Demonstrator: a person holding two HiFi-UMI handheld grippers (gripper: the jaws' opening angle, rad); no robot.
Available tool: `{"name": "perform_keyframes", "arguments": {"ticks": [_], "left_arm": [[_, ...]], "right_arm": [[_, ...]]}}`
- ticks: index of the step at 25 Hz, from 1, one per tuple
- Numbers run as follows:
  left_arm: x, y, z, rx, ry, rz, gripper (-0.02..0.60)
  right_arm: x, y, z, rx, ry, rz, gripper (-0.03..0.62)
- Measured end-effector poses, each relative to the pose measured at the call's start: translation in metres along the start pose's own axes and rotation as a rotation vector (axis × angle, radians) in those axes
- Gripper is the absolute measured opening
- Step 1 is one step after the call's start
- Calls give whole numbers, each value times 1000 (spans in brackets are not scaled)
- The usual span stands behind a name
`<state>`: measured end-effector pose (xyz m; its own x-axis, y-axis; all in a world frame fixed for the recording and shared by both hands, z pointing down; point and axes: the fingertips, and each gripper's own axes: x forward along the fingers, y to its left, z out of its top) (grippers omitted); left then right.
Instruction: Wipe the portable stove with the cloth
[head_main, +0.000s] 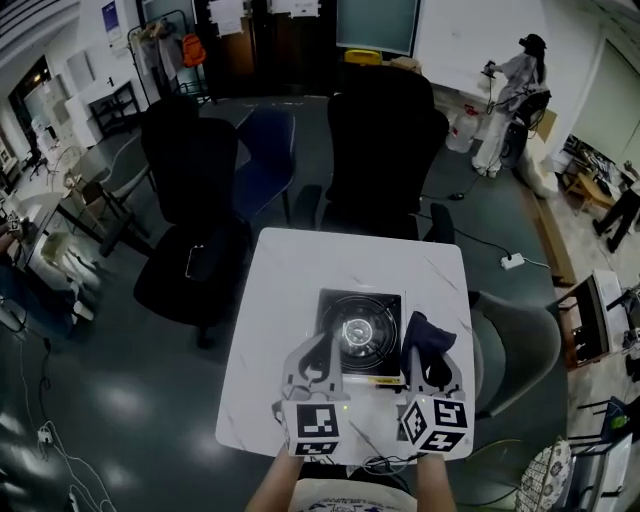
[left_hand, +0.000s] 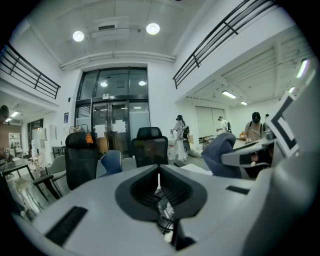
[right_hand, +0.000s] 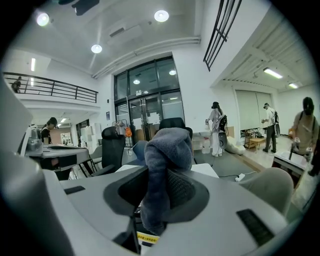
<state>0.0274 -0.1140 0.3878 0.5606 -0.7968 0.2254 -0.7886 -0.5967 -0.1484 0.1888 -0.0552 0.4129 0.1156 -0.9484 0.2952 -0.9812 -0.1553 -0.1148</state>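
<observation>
The black portable stove with a shiny round burner sits in the middle of the white table, toward its near side. My right gripper hovers at the stove's right edge, shut on a dark blue cloth that bunches up above the jaws. In the right gripper view the cloth fills the space between the jaws of the right gripper, and the stove's yellow label shows below. My left gripper is over the stove's front left corner. Its jaws meet in a thin line with nothing held.
Two black office chairs and a blue one stand behind the table. A grey chair is close on the right. A cable lies by the table's near edge. People stand far off at the back right.
</observation>
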Motion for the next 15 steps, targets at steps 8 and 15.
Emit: {"name": "perform_keyframes", "arguments": {"ticks": [8,15], "left_arm": [[28,-4,-14,-20,29,-63,21],[47,4,-20,-22,54,-60,21]], "right_arm": [[16,-18,-5,2,29,-67,101],[35,-28,-2,-3,46,-81,101]]}}
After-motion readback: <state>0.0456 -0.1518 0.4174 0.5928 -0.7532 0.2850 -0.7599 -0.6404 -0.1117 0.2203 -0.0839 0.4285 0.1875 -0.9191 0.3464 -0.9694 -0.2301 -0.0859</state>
